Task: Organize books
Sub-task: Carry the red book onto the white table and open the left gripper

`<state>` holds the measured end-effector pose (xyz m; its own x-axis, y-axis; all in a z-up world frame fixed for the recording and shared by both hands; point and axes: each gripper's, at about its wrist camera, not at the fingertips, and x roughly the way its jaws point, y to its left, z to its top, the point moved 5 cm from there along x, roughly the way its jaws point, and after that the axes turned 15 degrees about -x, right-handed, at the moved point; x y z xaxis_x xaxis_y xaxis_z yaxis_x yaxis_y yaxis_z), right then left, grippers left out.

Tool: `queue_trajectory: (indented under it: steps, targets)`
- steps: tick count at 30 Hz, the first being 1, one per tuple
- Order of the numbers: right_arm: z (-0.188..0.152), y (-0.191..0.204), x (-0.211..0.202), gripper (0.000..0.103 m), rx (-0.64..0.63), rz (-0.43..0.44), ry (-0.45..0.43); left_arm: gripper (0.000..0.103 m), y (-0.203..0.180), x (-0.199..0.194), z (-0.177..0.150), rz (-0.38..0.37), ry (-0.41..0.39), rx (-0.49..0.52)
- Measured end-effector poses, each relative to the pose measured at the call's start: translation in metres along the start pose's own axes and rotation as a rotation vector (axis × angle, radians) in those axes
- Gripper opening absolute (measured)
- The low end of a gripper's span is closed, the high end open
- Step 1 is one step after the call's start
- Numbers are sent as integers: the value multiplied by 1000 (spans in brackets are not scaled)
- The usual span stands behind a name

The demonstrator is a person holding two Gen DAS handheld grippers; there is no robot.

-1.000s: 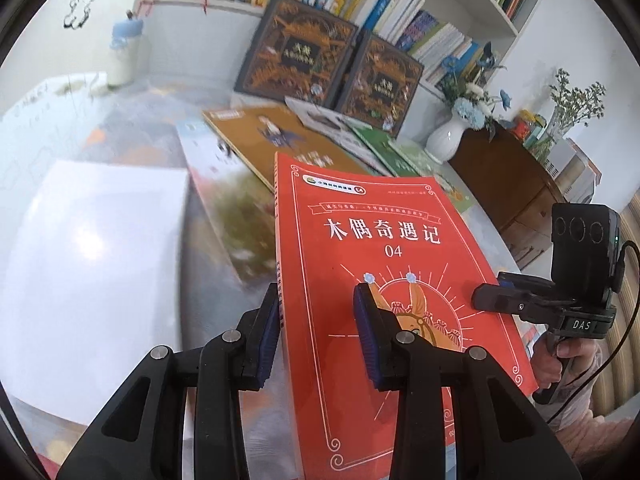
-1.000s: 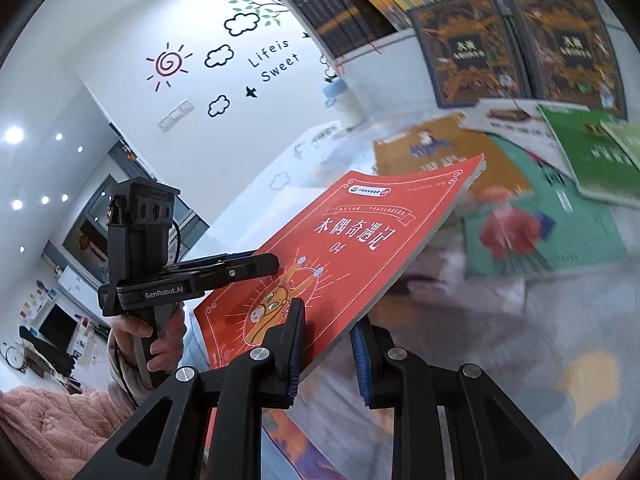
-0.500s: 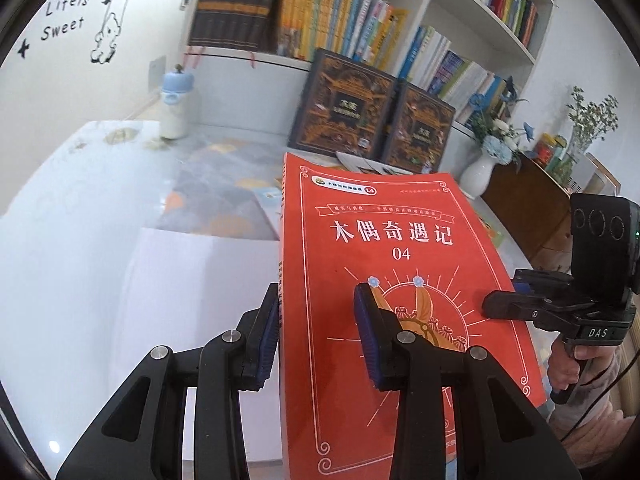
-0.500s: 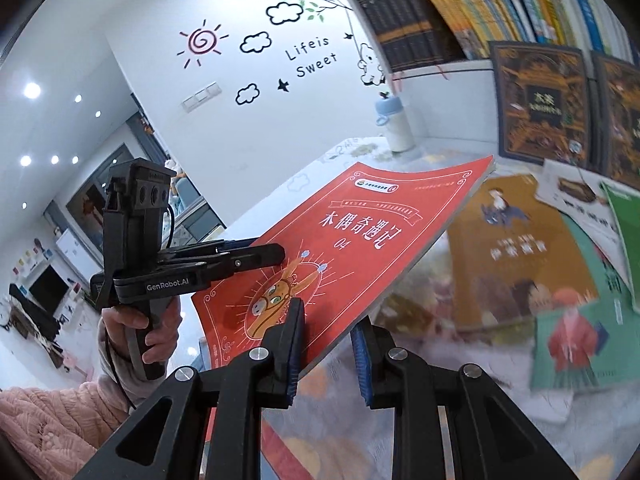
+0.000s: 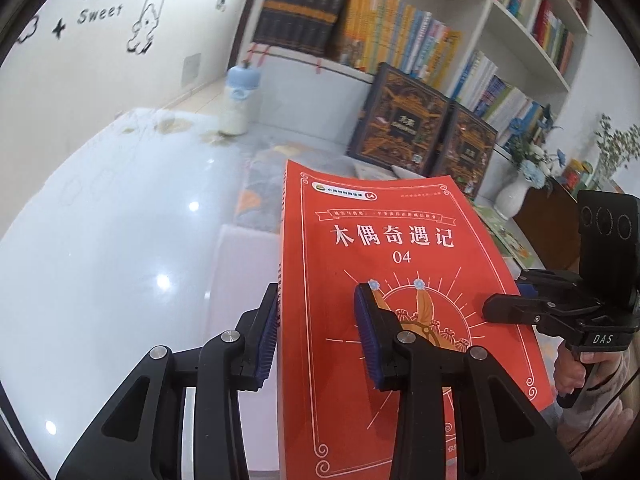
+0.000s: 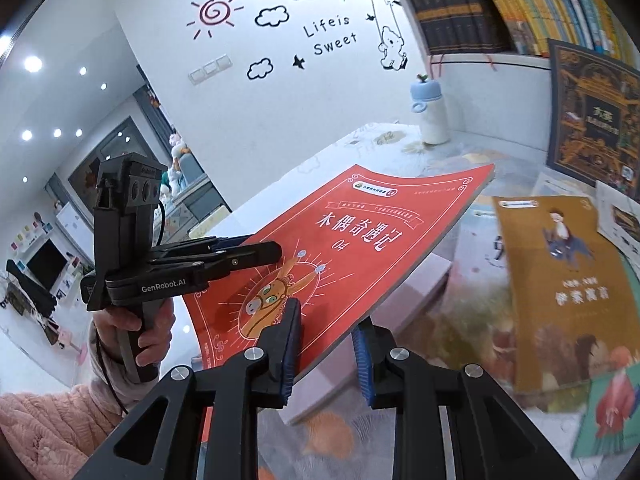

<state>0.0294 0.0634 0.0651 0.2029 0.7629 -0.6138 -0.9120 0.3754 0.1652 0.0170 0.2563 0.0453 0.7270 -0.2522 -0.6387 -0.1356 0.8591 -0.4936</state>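
A red paperback [image 5: 392,248] with white Chinese title and "04" is held off the table between both grippers. My left gripper [image 5: 318,320] is shut on its spine edge, one pad on the cover and one under it. My right gripper [image 6: 326,328] is shut on the opposite long edge of the same red book [image 6: 360,232]. Each gripper shows in the other's view: the right gripper [image 5: 520,312] at the book's right side, the left gripper [image 6: 240,256] over the cover, both in a person's hands. Loose books such as a brown one [image 6: 568,280] lie flat on the table.
A white flat sheet [image 5: 244,264] lies on the table under the red book. A white bottle with a blue lid [image 5: 240,100] stands at the back. Two dark ornate books [image 5: 404,120] lean against the full bookshelf [image 5: 400,32]. A white vase [image 5: 512,196] sits on the right.
Both grippers have carried the red book leftward and slightly up across the table. The loose books have slid out of the left wrist view and the wall with the bottle has come in.
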Motion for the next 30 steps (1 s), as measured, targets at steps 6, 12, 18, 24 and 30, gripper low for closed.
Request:
queue_trajectory:
  steps: [6, 12, 18, 24, 30]
  targets:
    - [-1, 3, 39, 24, 1, 12, 52, 33, 32, 12, -5, 41, 23, -48]
    - [-12, 4, 67, 24, 22, 22, 102, 33, 53, 27, -12, 65, 66, -78]
    - [-23, 3, 76, 24, 39, 19, 131, 33, 56, 31, -21, 85, 73, -61]
    - [-27, 7, 82, 26, 36, 1, 148, 38, 56, 34, -23, 178, 62, -6]
    - [-33, 4, 87, 27, 48, -5, 163, 39, 59, 39, -21, 194, 61, 2]
